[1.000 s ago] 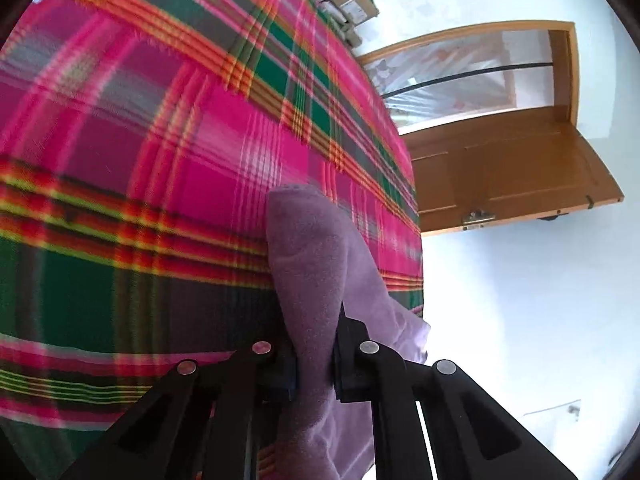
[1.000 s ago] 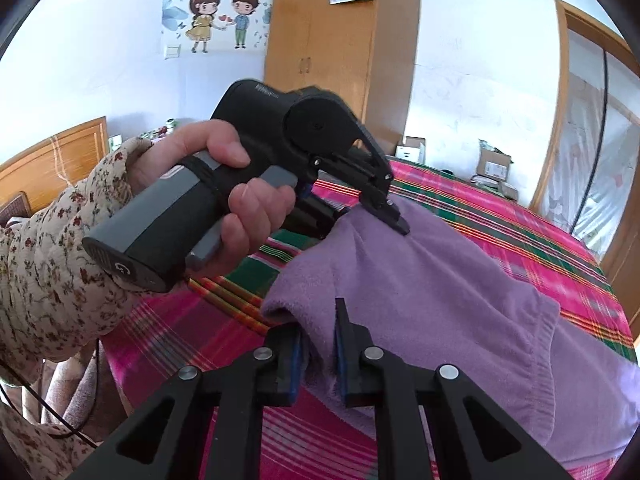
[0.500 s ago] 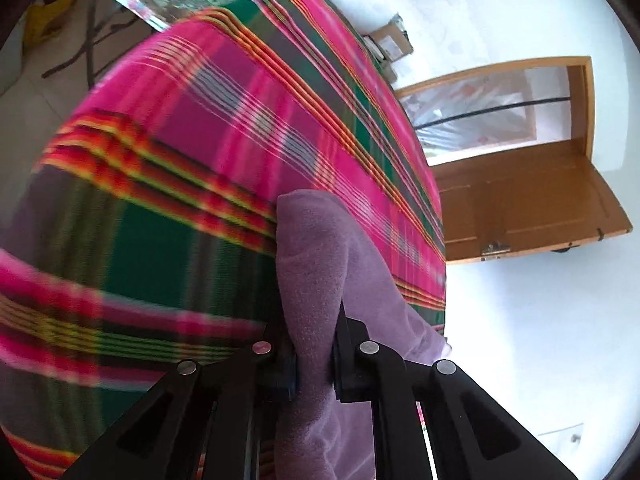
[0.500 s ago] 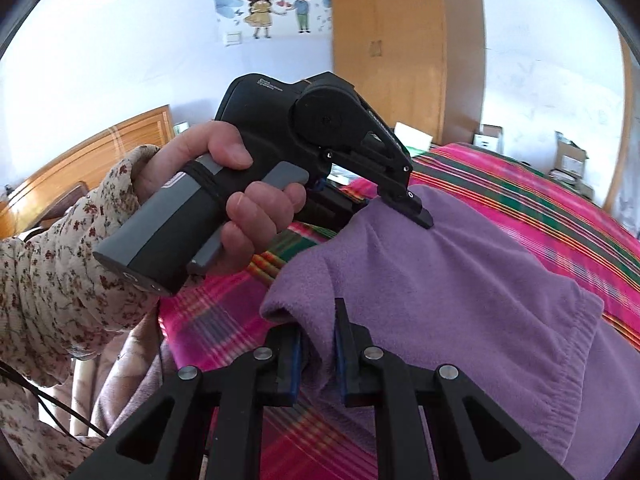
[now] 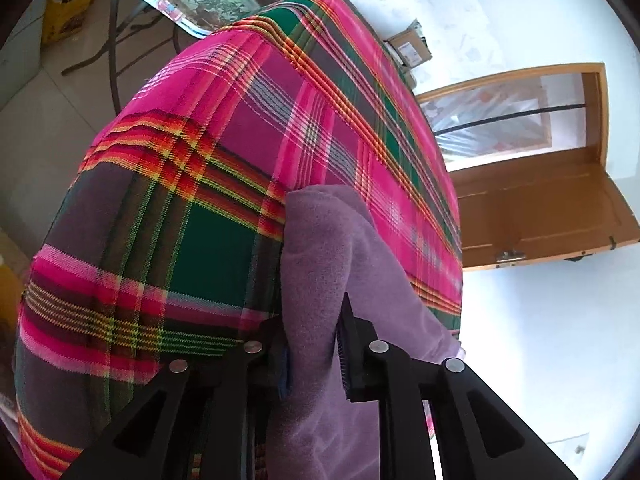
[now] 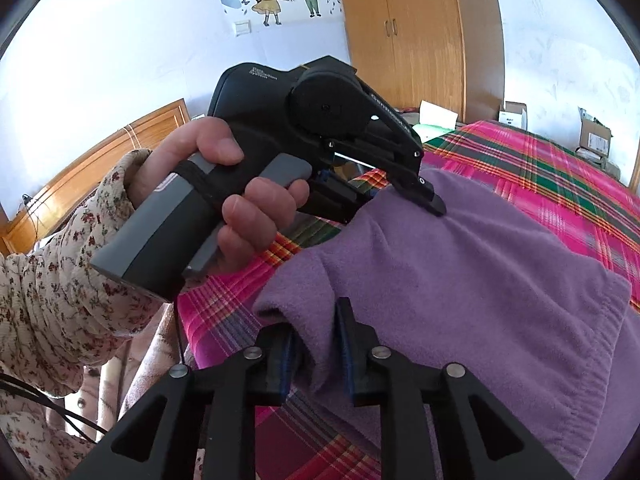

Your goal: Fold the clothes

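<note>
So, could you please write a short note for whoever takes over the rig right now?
Left claw: jaws have just been opening; a fold of the purple garment is between them, pads apparently no longer pressing.
Right claw: the same, jaws just opening around the near corner of the garment.
The garment lies on the plaid bedspread, near the bed's edge, with a folded edge towards the claws.
Done: it looks like one fold has been laid down.
Left: draw both claws clear, check the fold lies flat, then probably make the next fold.
</note>
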The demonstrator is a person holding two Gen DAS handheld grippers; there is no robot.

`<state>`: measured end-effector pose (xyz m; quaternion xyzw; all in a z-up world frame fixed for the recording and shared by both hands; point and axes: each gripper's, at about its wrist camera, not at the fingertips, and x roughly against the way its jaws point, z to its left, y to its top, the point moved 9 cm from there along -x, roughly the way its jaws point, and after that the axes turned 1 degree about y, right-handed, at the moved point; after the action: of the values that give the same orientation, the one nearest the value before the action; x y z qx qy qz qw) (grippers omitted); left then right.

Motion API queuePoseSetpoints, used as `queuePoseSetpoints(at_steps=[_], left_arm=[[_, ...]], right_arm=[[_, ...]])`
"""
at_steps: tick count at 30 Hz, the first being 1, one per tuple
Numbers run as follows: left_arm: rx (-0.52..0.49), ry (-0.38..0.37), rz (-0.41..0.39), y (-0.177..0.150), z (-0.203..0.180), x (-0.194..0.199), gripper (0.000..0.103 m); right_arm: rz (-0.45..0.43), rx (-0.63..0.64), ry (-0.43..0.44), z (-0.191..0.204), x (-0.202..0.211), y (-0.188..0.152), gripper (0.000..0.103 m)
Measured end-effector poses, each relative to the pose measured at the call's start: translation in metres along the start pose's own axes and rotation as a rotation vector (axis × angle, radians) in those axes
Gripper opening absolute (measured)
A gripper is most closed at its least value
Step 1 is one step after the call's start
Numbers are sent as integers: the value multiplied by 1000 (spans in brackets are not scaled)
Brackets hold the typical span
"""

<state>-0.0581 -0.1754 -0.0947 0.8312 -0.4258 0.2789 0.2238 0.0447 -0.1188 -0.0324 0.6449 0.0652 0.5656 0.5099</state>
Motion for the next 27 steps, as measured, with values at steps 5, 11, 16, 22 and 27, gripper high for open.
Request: queuePoseSetpoints(at_steps=[5,11,16,22,27], left_arm=[[0,60,-41,-1,-1,12,30],[-42,108,-142,-8,-19,44,30],[-141,130,-198,-26,-54,53,34],[-288,123,-143,-53,-106,24,42],[-404,142,-57,-77,-140,-22,42]], right_arm=[[-15,-26,-3,-7,10,-2,29],[-65,-69,39,-15,43,-3,31],[-146,-175,80,-37,82,-5,37],[-228,-298,-15,-87,127,-21,38],[-264,-411,-206,-149,166,-50,38]])
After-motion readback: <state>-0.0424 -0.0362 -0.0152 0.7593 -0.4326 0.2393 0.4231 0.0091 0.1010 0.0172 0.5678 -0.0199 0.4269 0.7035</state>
